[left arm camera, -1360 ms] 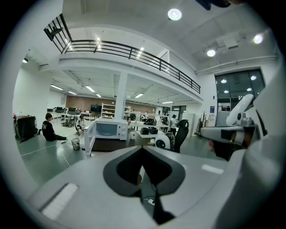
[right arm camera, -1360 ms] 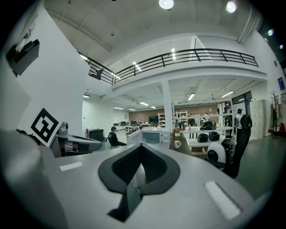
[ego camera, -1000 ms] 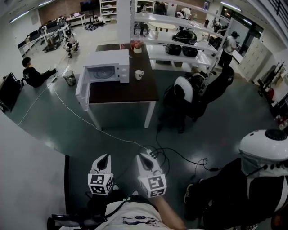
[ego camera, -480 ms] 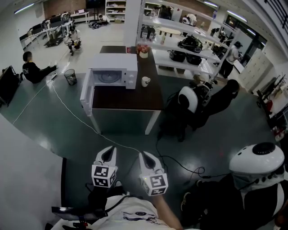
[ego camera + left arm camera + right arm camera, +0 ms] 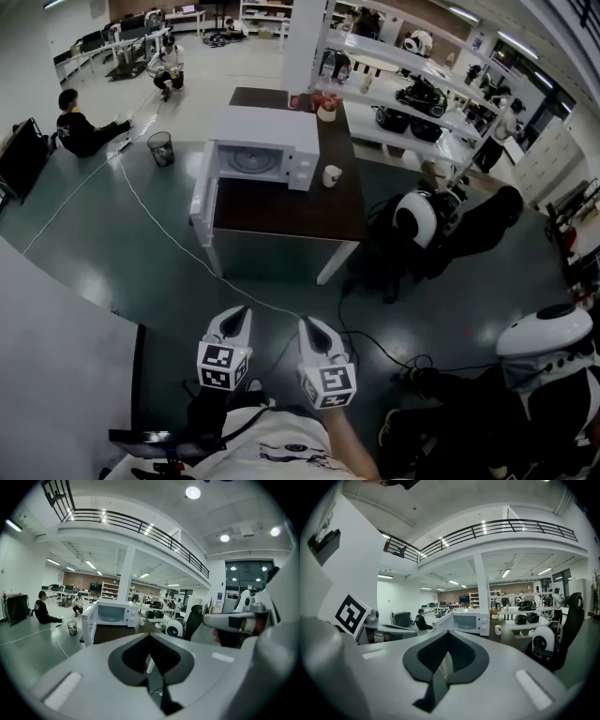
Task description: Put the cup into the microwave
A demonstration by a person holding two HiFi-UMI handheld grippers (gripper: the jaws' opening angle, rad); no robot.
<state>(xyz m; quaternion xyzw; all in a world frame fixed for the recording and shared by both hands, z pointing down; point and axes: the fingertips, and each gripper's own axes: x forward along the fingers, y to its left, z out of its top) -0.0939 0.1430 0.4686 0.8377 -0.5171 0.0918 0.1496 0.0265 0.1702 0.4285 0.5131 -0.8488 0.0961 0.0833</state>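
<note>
Well, the left tongs and right tongs are both clenched on nothing, well apart from the worktop; the cup stands just right of the open microwave; approach squarely, spreading the right tongs early to take the cup's body.

Cable across floor before table

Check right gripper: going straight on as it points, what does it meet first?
The floor ahead looks free; the right gripper would probably first reach the table, right of the microwave. Depth unclear.
</note>
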